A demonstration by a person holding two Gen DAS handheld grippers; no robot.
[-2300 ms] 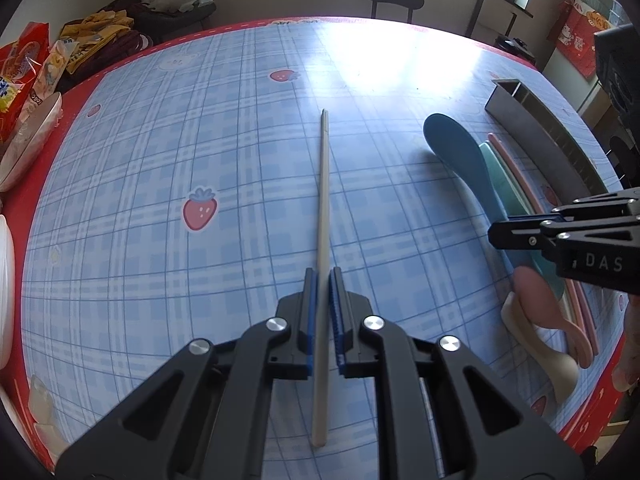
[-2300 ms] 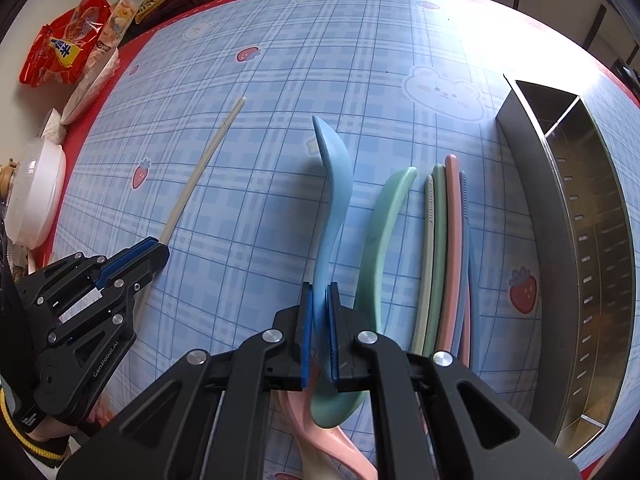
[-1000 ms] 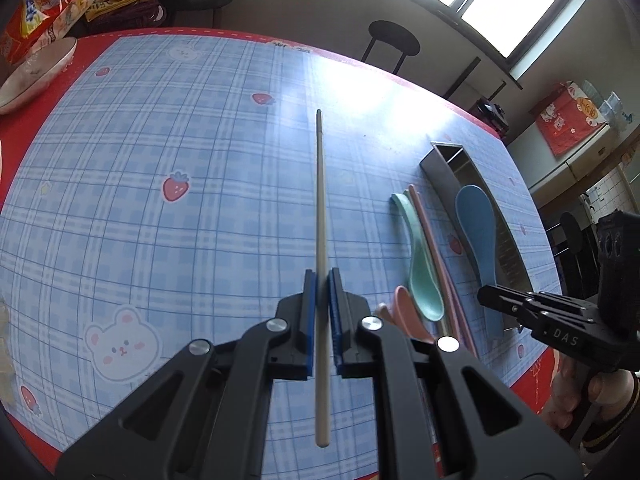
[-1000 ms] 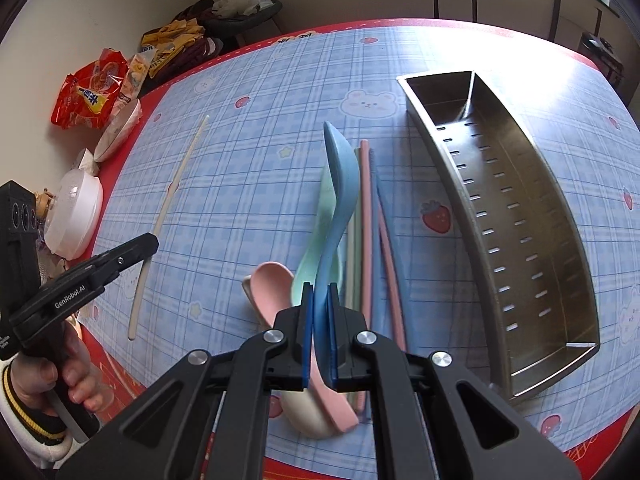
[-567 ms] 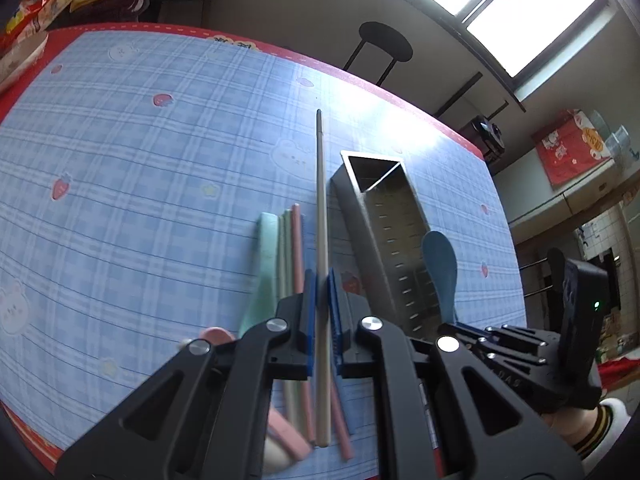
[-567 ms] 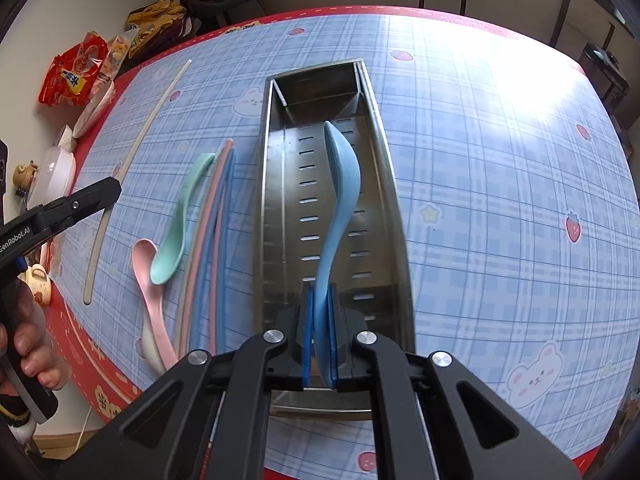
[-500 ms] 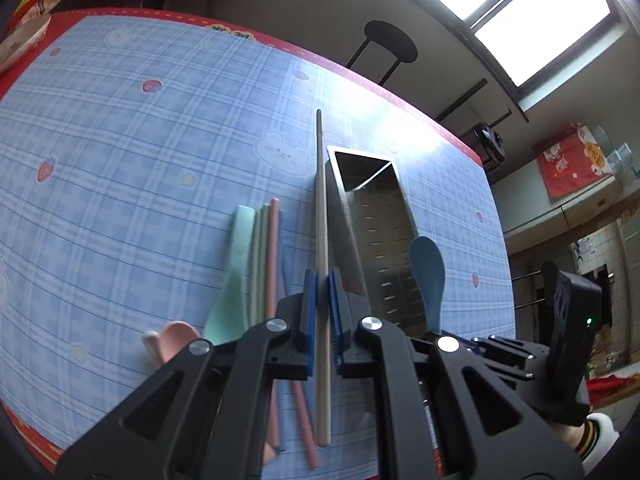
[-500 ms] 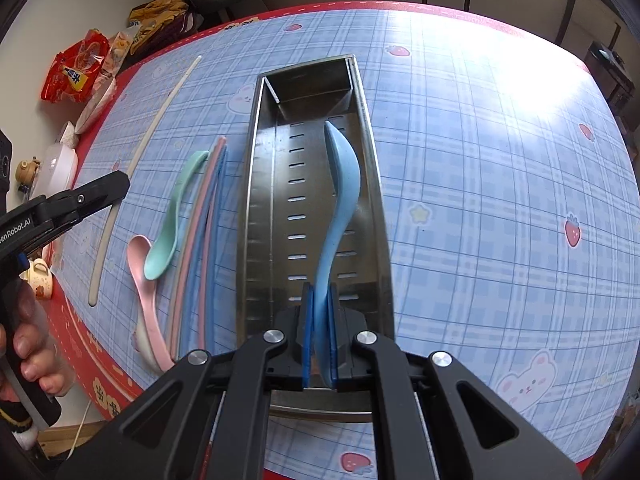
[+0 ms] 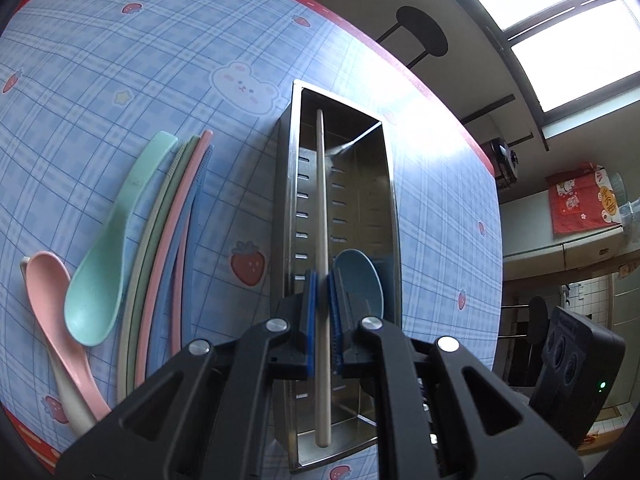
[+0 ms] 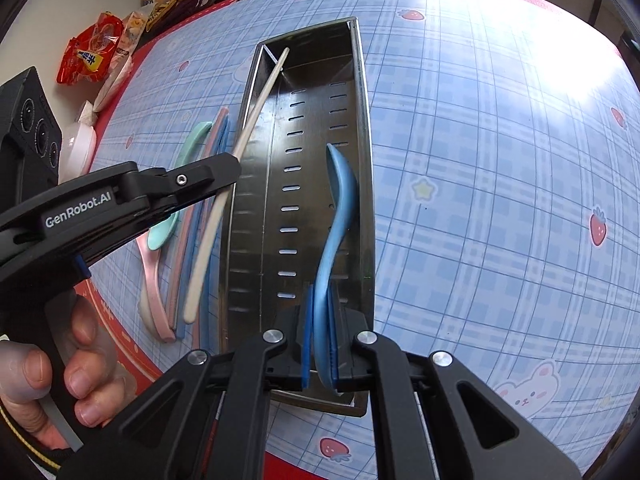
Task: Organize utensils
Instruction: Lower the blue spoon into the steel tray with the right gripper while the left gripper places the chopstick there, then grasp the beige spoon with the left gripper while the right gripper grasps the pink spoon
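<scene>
Over one steel tray [image 9: 285,184], the left gripper [image 9: 322,320] grips one beige chopstick [image 9: 321,208], the right gripper [image 10: 320,340] one blue spoon [image 10: 340,208]; two spoons [image 9: 104,256] lie left.

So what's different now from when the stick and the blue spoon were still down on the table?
Both got lifted and carried over the metal tray. The left gripper holds the beige chopstick above it, and the right gripper holds the blue spoon there. Neither let go. The green spoon, pink spoon and other chopsticks stayed on the tablecloth.
</scene>
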